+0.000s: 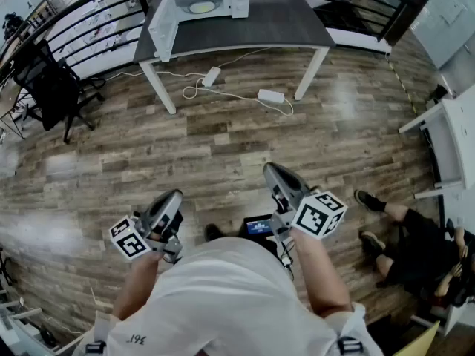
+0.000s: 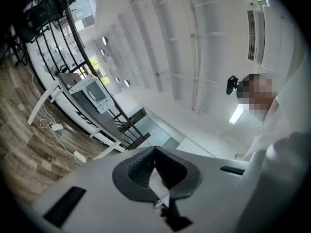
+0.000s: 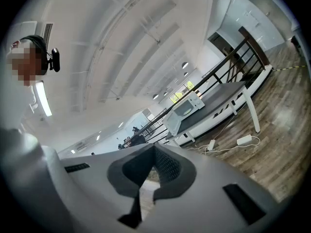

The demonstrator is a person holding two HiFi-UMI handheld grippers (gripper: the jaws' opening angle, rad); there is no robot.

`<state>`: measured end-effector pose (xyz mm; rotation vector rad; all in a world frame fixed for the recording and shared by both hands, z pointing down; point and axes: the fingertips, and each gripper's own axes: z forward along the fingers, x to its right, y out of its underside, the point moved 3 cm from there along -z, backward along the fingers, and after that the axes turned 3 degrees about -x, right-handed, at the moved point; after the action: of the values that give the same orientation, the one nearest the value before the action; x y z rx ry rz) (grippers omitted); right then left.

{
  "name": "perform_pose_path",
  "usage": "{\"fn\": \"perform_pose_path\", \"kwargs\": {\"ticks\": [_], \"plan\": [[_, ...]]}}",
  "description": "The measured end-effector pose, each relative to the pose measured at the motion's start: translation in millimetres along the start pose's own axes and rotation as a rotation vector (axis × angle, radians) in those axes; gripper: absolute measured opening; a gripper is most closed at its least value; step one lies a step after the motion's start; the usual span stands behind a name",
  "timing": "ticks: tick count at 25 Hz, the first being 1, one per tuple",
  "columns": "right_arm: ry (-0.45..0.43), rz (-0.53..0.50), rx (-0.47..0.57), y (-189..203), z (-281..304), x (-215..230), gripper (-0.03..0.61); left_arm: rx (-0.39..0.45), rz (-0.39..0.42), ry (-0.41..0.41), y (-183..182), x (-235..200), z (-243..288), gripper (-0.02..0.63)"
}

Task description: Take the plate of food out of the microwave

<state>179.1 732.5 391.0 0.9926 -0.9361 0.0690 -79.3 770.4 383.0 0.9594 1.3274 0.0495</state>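
A white microwave [image 1: 200, 2] stands on a dark table [image 1: 282, 21] across the room, its door [image 1: 162, 27] swung open to the left. Inside lies a plate of pale yellow food [image 1: 202, 7]. Both grippers are held close to the person's body, far from the table. My left gripper [image 1: 176, 194] is shut with nothing in it; in the left gripper view its jaws meet [image 2: 154, 149], and the microwave [image 2: 92, 93] is small and distant. My right gripper [image 1: 269, 167] also looks shut and empty [image 3: 154, 146], with the microwave [image 3: 187, 108] far ahead.
Wood floor lies between me and the table. A power strip [image 1: 271, 96], an adapter [image 1: 211, 76] and white cables lie under the table. A black office chair [image 1: 56, 87] stands at left. A person [image 1: 415, 251] sits on the floor at right near a white desk [image 1: 453, 147]. A dark railing [image 1: 96, 6] runs behind the table.
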Motion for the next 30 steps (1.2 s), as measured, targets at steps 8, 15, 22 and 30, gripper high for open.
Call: {"fn": "perform_pose_path", "kwargs": {"ticks": [8, 15, 22, 30], "plan": [[-0.034, -0.104, 0.041, -27.3, 42.8, -2.0, -0.002, 0.059, 0.075, 0.045, -32.0, -20.7, 15.0, 0.005], [-0.002, -0.066, 0.035, -17.4, 40.4, 7.2, 0.000, 0.041, 0.060, 0.046, -26.6, -22.7, 17.7, 0.005], [-0.019, -0.024, 0.028, -11.6, 41.3, 10.2, -0.001, 0.028, 0.049, 0.048, -22.6, -24.1, 22.7, 0.005], [-0.020, -0.048, 0.015, -9.7, 52.2, 13.8, 0.000, 0.016, 0.038, 0.048, -22.9, -30.2, 31.1, 0.005]]}}
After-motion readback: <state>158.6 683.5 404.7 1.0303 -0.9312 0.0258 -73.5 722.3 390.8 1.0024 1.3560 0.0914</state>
